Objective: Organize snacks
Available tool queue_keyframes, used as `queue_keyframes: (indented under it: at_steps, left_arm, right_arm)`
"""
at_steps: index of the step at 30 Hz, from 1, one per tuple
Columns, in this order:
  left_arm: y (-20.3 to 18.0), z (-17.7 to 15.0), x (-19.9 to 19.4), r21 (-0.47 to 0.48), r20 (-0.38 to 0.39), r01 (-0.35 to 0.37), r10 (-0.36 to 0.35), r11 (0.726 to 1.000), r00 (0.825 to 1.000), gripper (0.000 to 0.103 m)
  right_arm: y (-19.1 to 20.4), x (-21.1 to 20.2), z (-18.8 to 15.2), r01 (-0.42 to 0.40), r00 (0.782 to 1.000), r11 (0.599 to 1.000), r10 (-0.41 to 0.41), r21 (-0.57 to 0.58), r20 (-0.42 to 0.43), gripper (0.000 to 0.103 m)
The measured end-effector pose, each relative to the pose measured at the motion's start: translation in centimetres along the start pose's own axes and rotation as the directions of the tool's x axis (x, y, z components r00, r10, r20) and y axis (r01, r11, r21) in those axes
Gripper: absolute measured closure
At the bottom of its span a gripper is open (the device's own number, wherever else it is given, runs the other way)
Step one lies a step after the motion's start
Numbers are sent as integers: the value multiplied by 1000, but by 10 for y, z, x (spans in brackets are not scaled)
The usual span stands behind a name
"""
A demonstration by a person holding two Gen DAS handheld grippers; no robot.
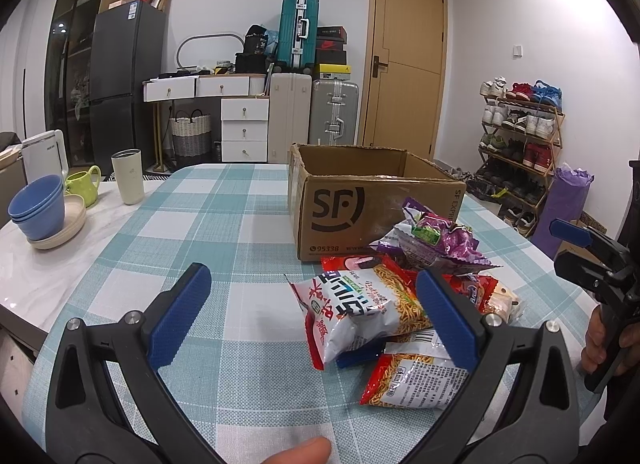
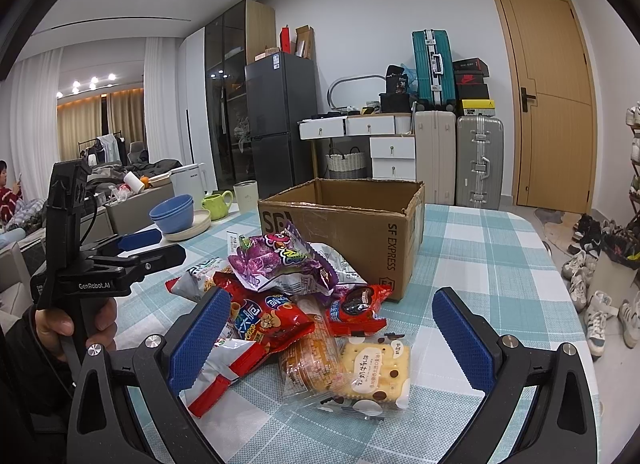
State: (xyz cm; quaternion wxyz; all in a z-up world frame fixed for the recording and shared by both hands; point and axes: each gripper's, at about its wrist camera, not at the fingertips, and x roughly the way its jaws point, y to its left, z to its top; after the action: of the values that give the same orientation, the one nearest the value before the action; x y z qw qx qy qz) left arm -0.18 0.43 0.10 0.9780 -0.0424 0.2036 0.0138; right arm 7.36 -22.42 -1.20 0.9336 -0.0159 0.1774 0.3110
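Left wrist view is showing the left gripper (image 1: 312, 312), jaws spread wide and holding nothing, facing the noodle packet (image 1: 360, 312) lying just ahead and right, near its right finger, before the cardboard box (image 1: 360, 208).

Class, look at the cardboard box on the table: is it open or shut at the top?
Open. The cardboard box has no flaps over its top, and its inner walls show in both views.

A pile of snack packets (image 2: 296, 304) is lying on the table (image 2: 500, 248) between the right gripper (image 2: 330, 340) fingers, with the cardboard box (image 2: 352, 224) sitting just behind it. Bowls (image 2: 173, 213) and a mug (image 2: 218, 204) are standing further back to the left.
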Motion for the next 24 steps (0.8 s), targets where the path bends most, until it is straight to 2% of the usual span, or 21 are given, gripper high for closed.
queue_keyframes:
  at_steps: [24]
  left_arm:
    - [-2, -4, 8, 4, -8, -12, 12, 1000, 1000, 1]
  right_arm:
    - [-2, 5, -1, 21, 999, 1000, -20, 22, -34, 0]
